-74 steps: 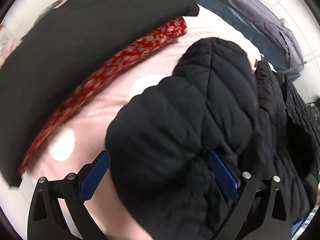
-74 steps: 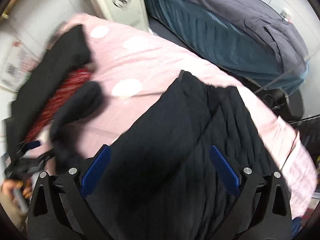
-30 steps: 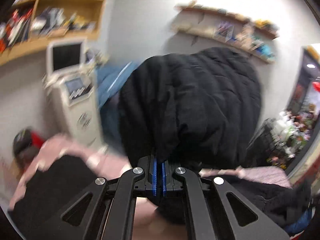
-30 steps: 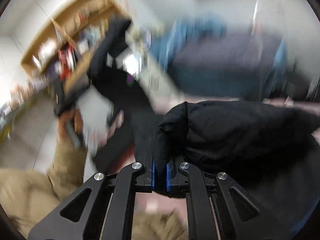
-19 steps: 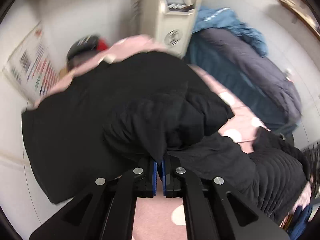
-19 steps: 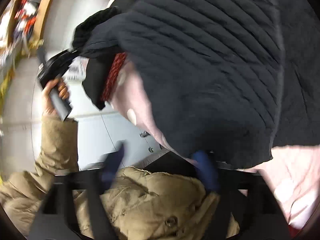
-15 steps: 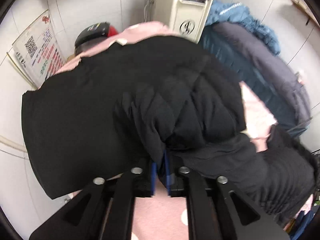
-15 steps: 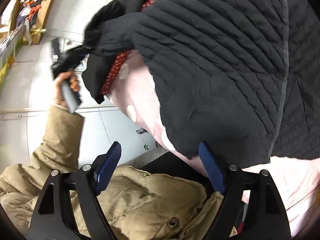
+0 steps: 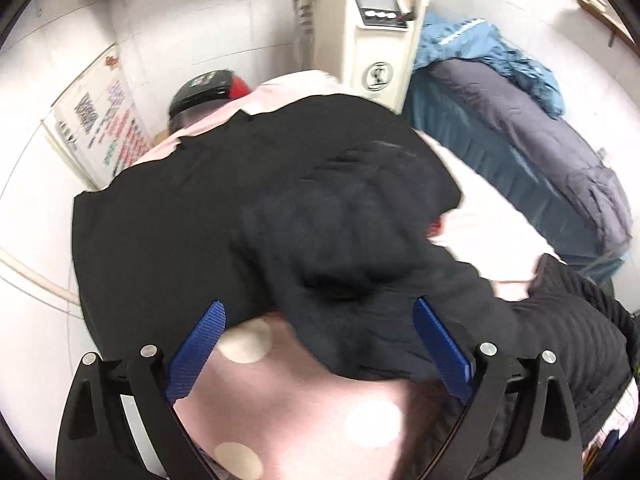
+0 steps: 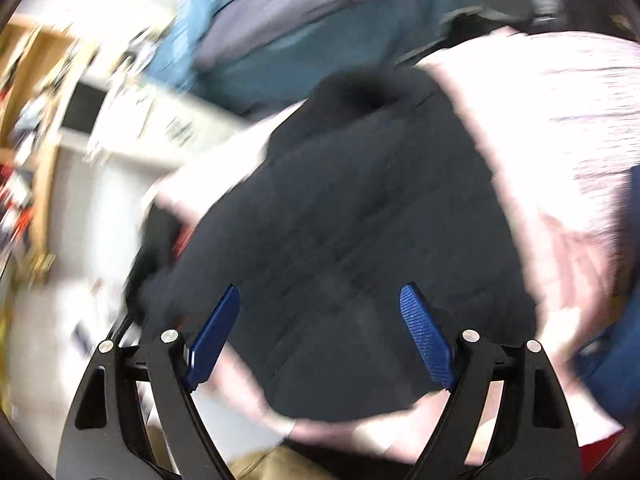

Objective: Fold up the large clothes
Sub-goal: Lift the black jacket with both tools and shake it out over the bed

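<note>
A black quilted jacket (image 9: 360, 248) lies bunched on the pink bedspread with pale dots (image 9: 304, 396). My left gripper (image 9: 318, 344) hovers over its near edge. Its jaws are opening wide; the blue pads (image 9: 196, 346) stand clear of the cloth, with a fold of the jacket lying between them. In the blurred right wrist view the same jacket (image 10: 352, 240) spreads over the pink bedspread (image 10: 560, 128). My right gripper (image 10: 320, 336) is above it, jaws opening, with the jacket below the gap and the pads (image 10: 426, 338) not pressing it.
A flat black garment (image 9: 160, 232) lies beyond the jacket at the left. Behind stand a cream machine (image 9: 372, 40), a wall poster (image 9: 100, 128), a dark helmet (image 9: 208, 88) and a teal bed with grey-blue bedding (image 9: 520, 152). A person's tan coat (image 10: 272, 464) shows below.
Both grippers were shut on the jacket and held it up in the air. They swung down over the bed and opened, and the jacket now lies loose on the bedspread.
</note>
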### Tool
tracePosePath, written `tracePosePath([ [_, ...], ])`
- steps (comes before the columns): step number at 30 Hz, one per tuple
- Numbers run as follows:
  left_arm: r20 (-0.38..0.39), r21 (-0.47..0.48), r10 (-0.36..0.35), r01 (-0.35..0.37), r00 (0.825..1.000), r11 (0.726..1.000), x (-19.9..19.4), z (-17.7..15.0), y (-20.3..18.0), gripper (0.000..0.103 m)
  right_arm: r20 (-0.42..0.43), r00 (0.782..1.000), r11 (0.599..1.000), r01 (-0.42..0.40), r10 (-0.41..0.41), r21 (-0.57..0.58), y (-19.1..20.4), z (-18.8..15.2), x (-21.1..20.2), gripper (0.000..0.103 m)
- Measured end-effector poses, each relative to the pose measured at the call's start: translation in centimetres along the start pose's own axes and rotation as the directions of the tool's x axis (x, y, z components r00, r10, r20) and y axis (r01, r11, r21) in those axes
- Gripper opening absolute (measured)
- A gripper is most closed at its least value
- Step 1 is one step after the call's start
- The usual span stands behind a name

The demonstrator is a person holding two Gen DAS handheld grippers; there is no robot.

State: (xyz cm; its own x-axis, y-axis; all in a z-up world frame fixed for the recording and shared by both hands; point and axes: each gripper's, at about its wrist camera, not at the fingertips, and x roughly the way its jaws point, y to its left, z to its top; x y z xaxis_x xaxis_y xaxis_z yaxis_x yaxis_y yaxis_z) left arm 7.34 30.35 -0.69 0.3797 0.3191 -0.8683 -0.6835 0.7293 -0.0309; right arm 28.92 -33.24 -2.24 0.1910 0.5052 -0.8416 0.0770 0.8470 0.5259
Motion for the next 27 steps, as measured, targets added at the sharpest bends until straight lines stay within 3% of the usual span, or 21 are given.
tracePosePath([
  [3,-0.012,0.055,-0.038,0.038,0.999,0.998,-1.0,-1.0,-3.1,0.093,0.092,0.988,0.992,0.127,-0.126,0.001,-1.5,4.2,0.2,0.082],
  [5,-0.014,0.115,-0.051,0.052,0.999,0.992,-1.3,-1.7,-5.8,0.093,0.1,0.976,0.976,0.201,-0.193,-0.083,-0.1,7.2,1.6,0.082],
  [7,-0.021,0.166,-0.061,0.064,0.998,0.984,-1.4,-2.4,-7.9,0.093,0.104,0.958,0.929,0.285,-0.268,-0.235,3.3,10.1,4.3,0.082],
  [9,-0.048,0.196,-0.082,0.09,0.996,0.977,-1.3,-3.2,-9.9,0.093,0.11,0.927,0.844,0.373,-0.359,-0.384,6.2,12.4,7.5,0.082],
  [12,-0.082,0.215,-0.121,0.136,0.989,0.967,-1.2,-4.0,-11.6,0.093,0.153,0.848,0.667,0.499,-0.507,-0.553,10.0,14.4,14.0,0.082],
  [13,-0.086,0.239,-0.118,0.135,0.989,0.962,-1.3,-4.4,-12.3,0.093,0.164,0.812,0.586,0.529,-0.561,-0.614,11.0,15.0,16.9,0.082],
  [15,-0.088,0.269,-0.109,0.129,0.99,0.954,-1.5,-5.0,-13.1,0.093,0.158,0.751,0.479,0.552,-0.641,-0.682,11.7,15.2,21.2,0.082],
  [17,-0.095,0.3,-0.107,0.131,0.99,0.945,-1.8,-5.7,-13.5,0.093,0.119,0.72,0.436,0.533,-0.684,-0.725,11.5,15.1,24.2,0.079],
  [18,-0.096,0.314,-0.103,0.128,0.99,0.941,-1.9,-5.9,-13.6,0.093,0.101,0.716,0.433,0.522,-0.691,-0.735,11.2,14.9,24.9,0.065],
  [19,-0.096,0.329,-0.091,0.118,0.991,0.937,-1.9,-6.3,-13.6,0.093,0.081,0.713,0.434,0.508,-0.697,-0.744,10.6,14.5,25.3,0.042],
  [21,-0.114,0.334,-0.081,0.115,0.99,0.936,-1.5,-6.8,-13.5,0.093,0.073,0.721,0.434,0.492,-0.689,-0.755,9.6,13.1,24.8,0.015],
  [23,-0.156,0.321,-0.087,0.134,0.984,0.938,-0.7,-7.2,-13.4,0.093,0.062,0.786,0.517,0.461,-0.615,-0.721,9.1,12.5,22.0,0.01],
  [25,-0.166,0.323,-0.099,0.149,0.981,0.935,-0.4,-7.2,-13.9,0.093,0.058,0.87,0.647,0.408,-0.49,-0.644,8.6,12.2,17.1,0.008],
  [27,-0.149,0.343,-0.114,0.16,0.982,0.926,-0.7,-6.9,-14.8,0.093,0.13,0.929,0.743,0.357,-0.347,-0.566,8.1,12.0,10.9,0.008],
])
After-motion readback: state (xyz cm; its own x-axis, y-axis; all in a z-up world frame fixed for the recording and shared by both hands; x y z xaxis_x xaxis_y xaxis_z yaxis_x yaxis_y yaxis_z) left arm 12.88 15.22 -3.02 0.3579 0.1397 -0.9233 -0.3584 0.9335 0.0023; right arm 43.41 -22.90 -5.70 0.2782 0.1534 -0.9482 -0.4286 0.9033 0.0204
